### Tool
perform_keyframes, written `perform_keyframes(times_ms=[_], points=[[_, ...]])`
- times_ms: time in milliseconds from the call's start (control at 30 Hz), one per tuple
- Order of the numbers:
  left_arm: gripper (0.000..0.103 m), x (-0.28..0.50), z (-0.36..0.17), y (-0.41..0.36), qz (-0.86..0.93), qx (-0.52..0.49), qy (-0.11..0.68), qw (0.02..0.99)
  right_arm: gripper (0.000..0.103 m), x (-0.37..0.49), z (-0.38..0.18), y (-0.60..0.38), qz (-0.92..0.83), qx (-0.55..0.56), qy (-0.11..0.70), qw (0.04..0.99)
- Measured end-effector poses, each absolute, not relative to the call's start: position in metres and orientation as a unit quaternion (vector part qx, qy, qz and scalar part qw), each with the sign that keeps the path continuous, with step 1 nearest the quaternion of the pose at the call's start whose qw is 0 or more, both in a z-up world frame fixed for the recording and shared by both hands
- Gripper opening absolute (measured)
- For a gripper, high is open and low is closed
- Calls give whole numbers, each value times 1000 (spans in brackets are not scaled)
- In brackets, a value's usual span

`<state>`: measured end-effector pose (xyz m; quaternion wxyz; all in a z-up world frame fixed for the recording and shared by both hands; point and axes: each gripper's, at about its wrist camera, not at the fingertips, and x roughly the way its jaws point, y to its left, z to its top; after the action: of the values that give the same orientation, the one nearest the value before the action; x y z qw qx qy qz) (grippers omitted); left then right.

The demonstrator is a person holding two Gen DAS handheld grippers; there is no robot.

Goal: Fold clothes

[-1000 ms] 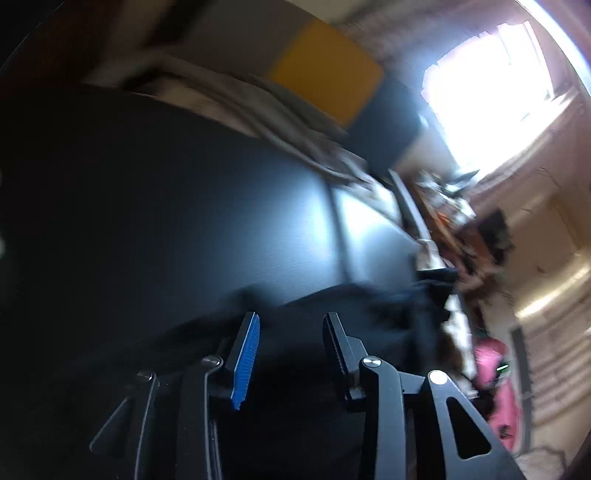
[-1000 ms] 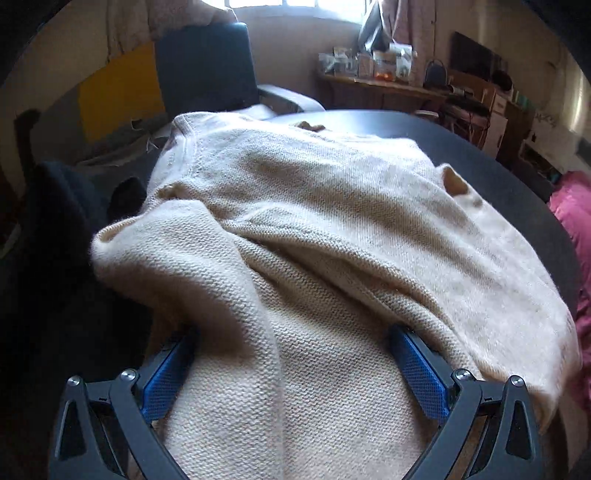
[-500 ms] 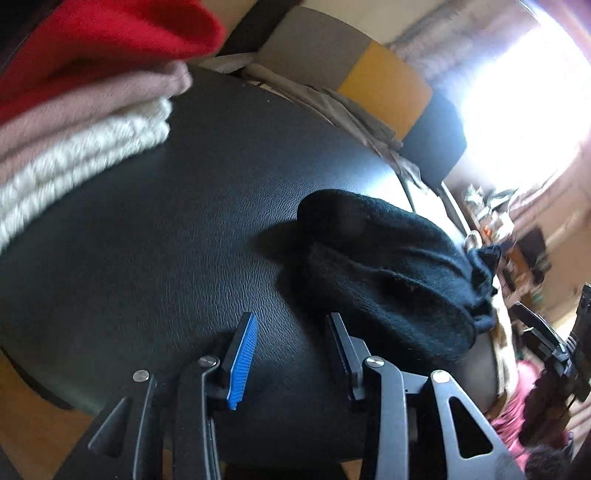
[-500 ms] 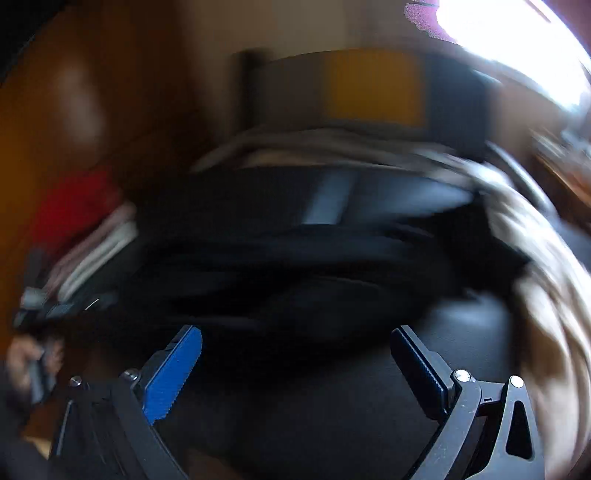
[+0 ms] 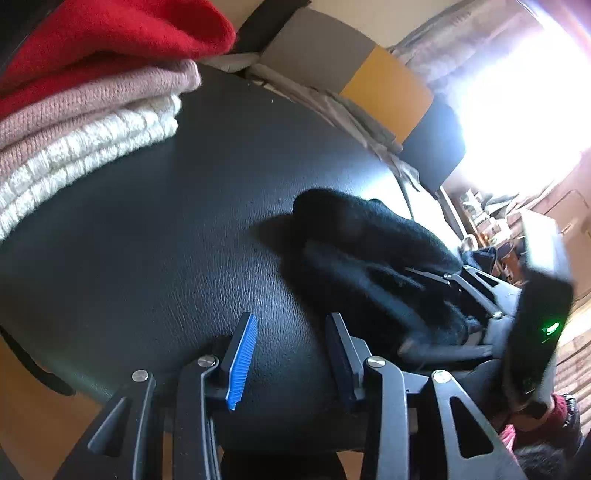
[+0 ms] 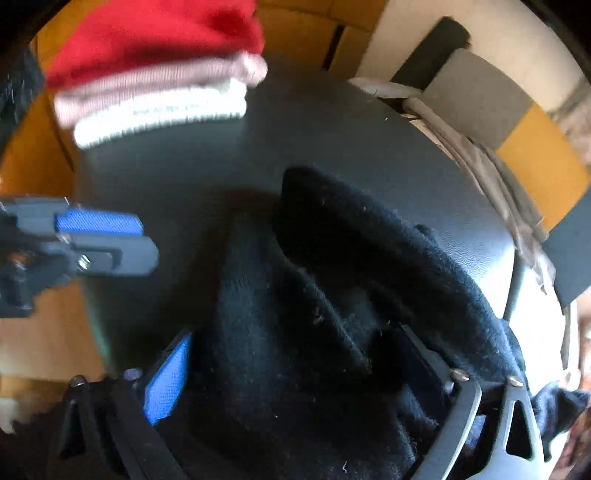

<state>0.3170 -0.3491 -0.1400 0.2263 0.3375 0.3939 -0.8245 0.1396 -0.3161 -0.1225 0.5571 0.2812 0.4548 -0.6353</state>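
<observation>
While the black sweater (image 6: 332, 295) lies bunched on the right part of the round black worktop (image 5: 166, 229), the right hand-held gripper (image 6: 303, 373) reaches into it from the near edge, its fingers spread wide with folds of the dark knit lying between them; whether they press the cloth I cannot tell. The left hand-held gripper (image 5: 291, 354) hovers above bare worktop just left of the sweater, its fingers a narrow gap apart with nothing between them. The worktop has a grained, leather-like surface that catches a pale sheen toward the window side. At its far left edge sits a stack of folded knits: a red sweater (image 5: 110, 33) on top, a pink one (image 5: 92, 99) under it, and a white one (image 5: 81, 147) at the bottom. Beyond the far rim stands a chair (image 5: 384, 92) with grey, yellow and dark panels and pale cloth draped over it. A bright window (image 5: 517, 103) glares at the right, with cluttered furniture below it. Orange-brown floor shows under the worktop's near edge.
</observation>
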Motion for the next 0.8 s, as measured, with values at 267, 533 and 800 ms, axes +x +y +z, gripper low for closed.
perform_keyframes(times_ms=[267,533,800], points=[[39,304,-125,-325,-836,368,333,236,12,85,-65,-236,-689,328,294,575],[39,283,-106,-299,-850,387,276,228,12,2,-41,-88,-791,361,194,454],[39,252,-91,-286,-863,390,246,206,12,-54,-65,55,-845,431,119,293]])
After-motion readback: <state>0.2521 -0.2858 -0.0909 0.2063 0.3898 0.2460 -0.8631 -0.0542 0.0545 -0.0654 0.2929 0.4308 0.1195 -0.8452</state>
